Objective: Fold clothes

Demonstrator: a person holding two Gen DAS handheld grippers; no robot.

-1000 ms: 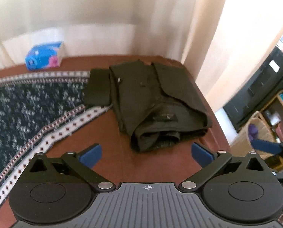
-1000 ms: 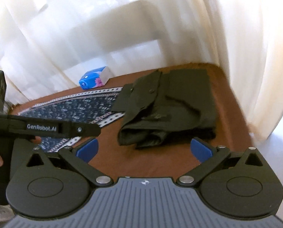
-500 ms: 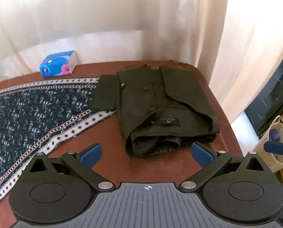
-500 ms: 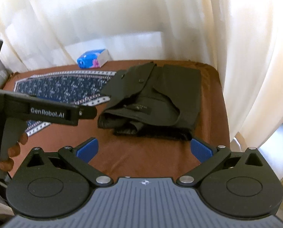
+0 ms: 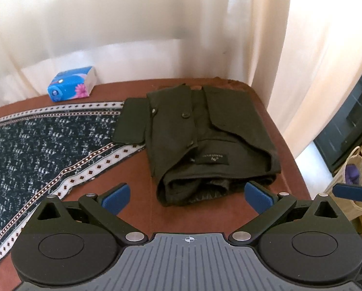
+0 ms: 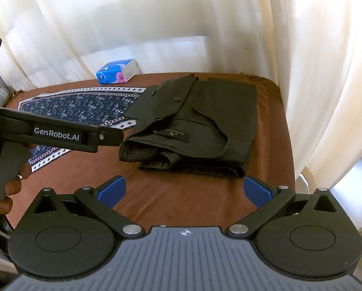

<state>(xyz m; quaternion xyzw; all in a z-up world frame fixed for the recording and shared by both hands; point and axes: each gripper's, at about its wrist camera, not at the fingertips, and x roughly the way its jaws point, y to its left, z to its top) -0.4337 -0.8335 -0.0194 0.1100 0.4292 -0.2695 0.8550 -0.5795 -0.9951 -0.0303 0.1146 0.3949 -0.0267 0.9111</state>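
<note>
**A:** Item one, my left hand-held gripper (image 5: 187, 195). Condition?

**B:** Jaws spread wide, nothing between them. It hovers above the brown tabletop (image 5: 137, 189), just short of the near edge of the garment.

**A:** Item two, my right hand-held gripper (image 6: 184, 191).

**B:** Likewise wide open and empty, hanging over bare tabletop, close to the garment's near right corner.

**A:** Item three, the dark garment (image 5: 205, 143).

**B:** Dark olive, buttoned, lying folded at the right end of the tabletop. Label faces up near the front. The near edge is loose and bulky, layers gaping. One flap at its left lies over the border of the patterned runner (image 5: 35, 145).

**A:** My judgement on the step?

**B:** The garment looks mostly folded; a tidying pass or a final fold seems due. I would lower both sets of jaws to the near edge, one at each corner, and pinch through all layers, not just the top one. Lift evenly so the stack does not skew, and lay it flat before letting go.

**A:** Sundries?

**B:** Blue tissue pack (image 5: 71, 83) at the far edge, well apart. Pale curtain (image 5: 132, 36) behind.
</note>
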